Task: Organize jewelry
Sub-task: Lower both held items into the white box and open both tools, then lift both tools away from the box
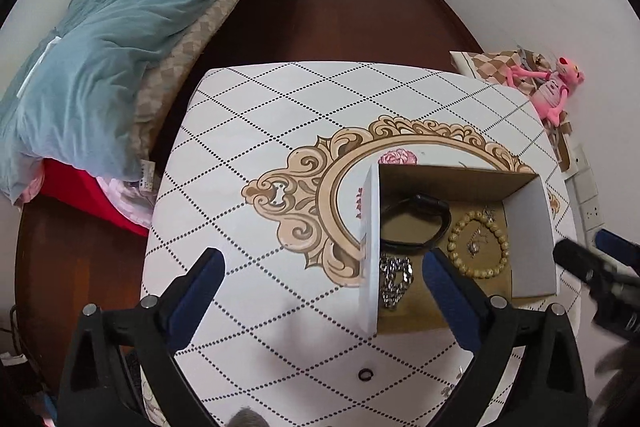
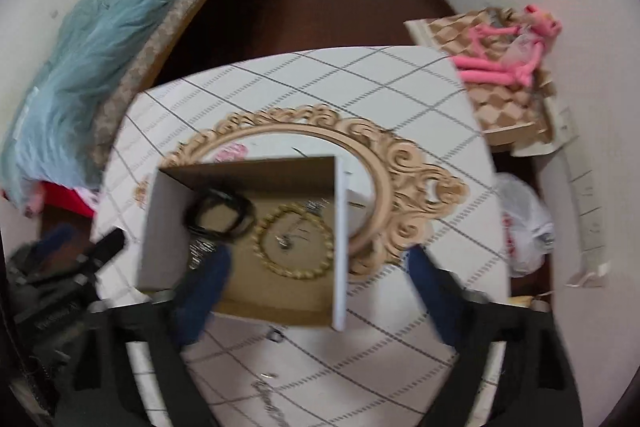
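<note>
An open cardboard box stands on the table. Inside lie a black bracelet, a beige bead bracelet with a small silver piece in its ring, and a silver chain. A small black ring lies on the table in front of the box. A silver chain lies near the table's front edge. My left gripper is open and empty, over the box's left wall. My right gripper is open and empty, over the box's right wall.
The table has a diamond-pattern cloth with a gold ornamental oval print. A bed with a teal quilt is at the left. A pink plush toy lies on a checkered board at the right. A plastic bag sits beside the table.
</note>
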Demonstrator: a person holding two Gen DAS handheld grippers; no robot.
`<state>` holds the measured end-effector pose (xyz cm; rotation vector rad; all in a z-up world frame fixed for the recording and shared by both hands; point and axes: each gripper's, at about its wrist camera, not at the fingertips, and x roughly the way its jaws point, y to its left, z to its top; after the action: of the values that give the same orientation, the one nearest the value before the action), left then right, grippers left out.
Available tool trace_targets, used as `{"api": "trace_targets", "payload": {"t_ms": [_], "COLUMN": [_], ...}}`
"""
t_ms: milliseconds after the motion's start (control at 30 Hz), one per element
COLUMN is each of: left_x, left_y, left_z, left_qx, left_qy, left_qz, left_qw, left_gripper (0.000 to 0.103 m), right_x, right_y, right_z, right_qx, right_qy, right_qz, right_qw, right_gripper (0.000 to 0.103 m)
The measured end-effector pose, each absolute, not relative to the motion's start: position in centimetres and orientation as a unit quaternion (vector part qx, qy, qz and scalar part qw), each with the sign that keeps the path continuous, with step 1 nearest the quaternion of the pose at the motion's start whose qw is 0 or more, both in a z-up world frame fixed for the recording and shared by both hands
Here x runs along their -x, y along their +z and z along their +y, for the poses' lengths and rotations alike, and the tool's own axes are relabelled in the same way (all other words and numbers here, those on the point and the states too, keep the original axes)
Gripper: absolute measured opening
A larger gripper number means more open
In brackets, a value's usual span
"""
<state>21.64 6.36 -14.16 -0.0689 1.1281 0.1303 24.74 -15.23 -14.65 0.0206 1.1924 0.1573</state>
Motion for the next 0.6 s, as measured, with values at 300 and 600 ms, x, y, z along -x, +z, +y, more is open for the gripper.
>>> {"api": "trace_targets", "payload": {"t_ms": [300,600], "left_x": [-18.4,-15.3], "left_y": [-13.7,-10.5], "left_z": [5.1,4.2], "left_qx": [0.013,0.011], "left_qy": [0.057,0.049], "left_qz": [0.532,0.506], "left_qw": [0.845,0.861], "left_gripper": [0.101,0.101], "right_x": [-21.0,-18.0], "right_y": [-15.8,-12.7], "right_z": [-15.1,-14.8], "right_qx": [0.018,0.026], "right_qy": [0.046,0.042], "right_qz": [0.567,0.536], "right_qw": [0.823,0.842], "right_gripper": [0.098,0.098]}}
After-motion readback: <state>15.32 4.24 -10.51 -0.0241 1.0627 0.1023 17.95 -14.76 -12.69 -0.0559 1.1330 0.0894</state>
